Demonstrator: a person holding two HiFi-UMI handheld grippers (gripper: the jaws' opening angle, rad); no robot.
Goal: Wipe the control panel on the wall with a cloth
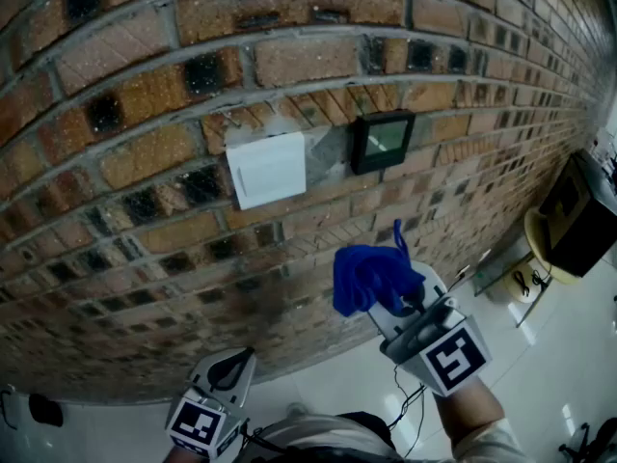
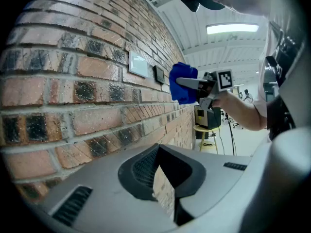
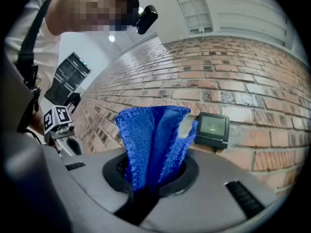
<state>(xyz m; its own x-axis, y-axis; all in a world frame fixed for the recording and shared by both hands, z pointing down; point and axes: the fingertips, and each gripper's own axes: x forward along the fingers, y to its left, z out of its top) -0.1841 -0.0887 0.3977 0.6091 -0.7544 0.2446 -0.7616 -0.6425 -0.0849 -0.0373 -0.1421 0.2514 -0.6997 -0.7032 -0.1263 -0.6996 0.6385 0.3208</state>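
A blue cloth [image 1: 371, 276] sticks up bunched from my right gripper [image 1: 403, 302], which is shut on it. The cloth hangs in the air a little below the small black control panel [image 1: 382, 141] on the brick wall and is apart from it. In the right gripper view the cloth [image 3: 150, 140] fills the jaws of that gripper [image 3: 153, 174], with the control panel [image 3: 212, 127] just right of it. My left gripper [image 1: 227, 374] is low near the wall, shut and holding nothing. In its own view the left gripper [image 2: 163, 171] faces along the wall toward the cloth [image 2: 183, 84].
A white rectangular plate [image 1: 267, 169] is fixed on the wall left of the control panel. At the right, a black box [image 1: 578, 215] stands on a yellow stool [image 1: 542, 249] on the white floor, with cables [image 1: 525, 283] beside it.
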